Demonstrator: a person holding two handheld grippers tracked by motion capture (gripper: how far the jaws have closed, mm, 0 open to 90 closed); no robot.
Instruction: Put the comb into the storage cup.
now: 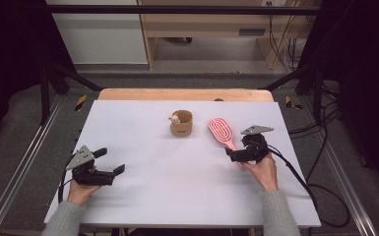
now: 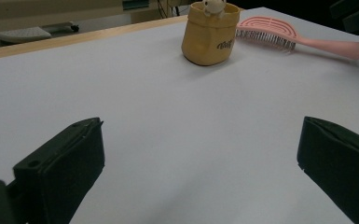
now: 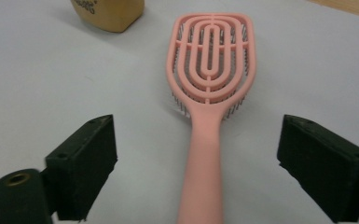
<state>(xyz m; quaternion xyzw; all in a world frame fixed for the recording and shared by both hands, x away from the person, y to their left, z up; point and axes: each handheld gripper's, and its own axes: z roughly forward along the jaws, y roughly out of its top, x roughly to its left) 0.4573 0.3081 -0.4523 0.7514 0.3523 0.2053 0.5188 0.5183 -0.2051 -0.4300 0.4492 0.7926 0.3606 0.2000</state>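
A pink hairbrush (image 1: 221, 130) lies flat on the white table, bristles down, its handle pointing toward the person. My right gripper (image 1: 236, 149) sits at the handle's end, open; in the right gripper view the handle (image 3: 203, 177) runs between the two wide-apart jaws without touching either, and the brush head (image 3: 210, 70) lies ahead. A tan cup (image 1: 181, 124) with a small white toy (image 1: 175, 118) in it stands left of the brush. My left gripper (image 1: 110, 161) rests low at the table's left, open with nothing between its jaws, facing the cup (image 2: 210, 37) and brush (image 2: 279, 37).
The white table top (image 1: 152, 187) is bordered at the back by a wooden edge (image 1: 177, 94). Black frame bars and cables stand at both sides. A cable (image 1: 295, 172) trails from the right gripper over the table's right edge.
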